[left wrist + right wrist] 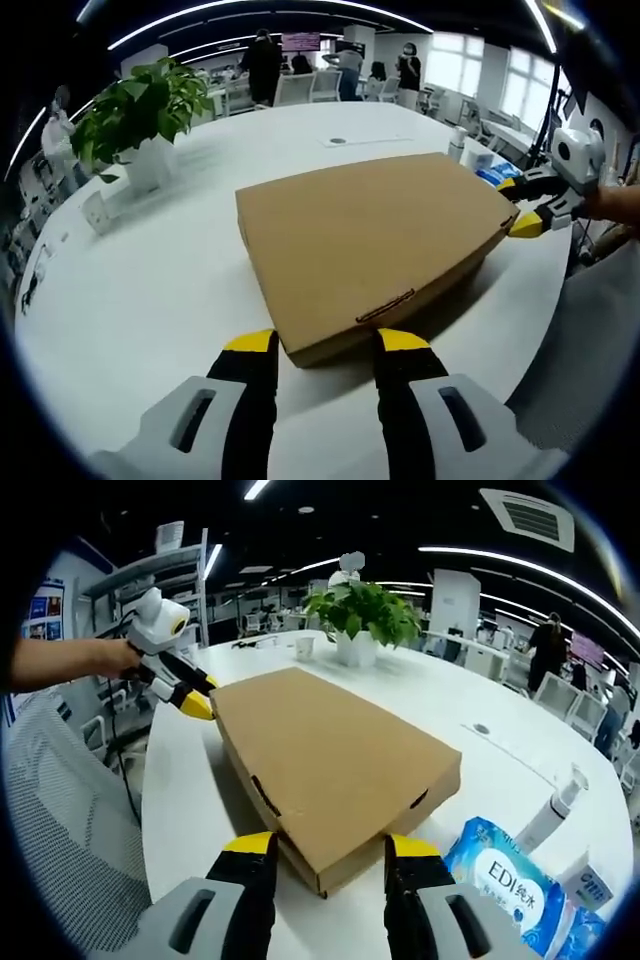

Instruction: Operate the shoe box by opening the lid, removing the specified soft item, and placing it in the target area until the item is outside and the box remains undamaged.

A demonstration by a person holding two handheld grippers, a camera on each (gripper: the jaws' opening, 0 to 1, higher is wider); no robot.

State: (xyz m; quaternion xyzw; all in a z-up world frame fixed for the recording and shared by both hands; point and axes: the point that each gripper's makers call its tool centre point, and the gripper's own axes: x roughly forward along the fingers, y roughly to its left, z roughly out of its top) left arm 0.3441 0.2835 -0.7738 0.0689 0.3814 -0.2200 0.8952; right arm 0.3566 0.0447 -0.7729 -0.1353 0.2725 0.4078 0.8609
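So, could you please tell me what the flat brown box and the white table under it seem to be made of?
The flat brown box looks like plain matte cardboard: an even kraft-brown surface, folded edges and small die-cut tab slots along its side. The white table has a smooth, slightly glossy top that softly reflects light, which suggests laminate or painted board, though its core cannot be told.

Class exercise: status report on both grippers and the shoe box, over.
Left gripper, right gripper open at opposite corners. Shoe box lid closed. Tissue pack beside it.
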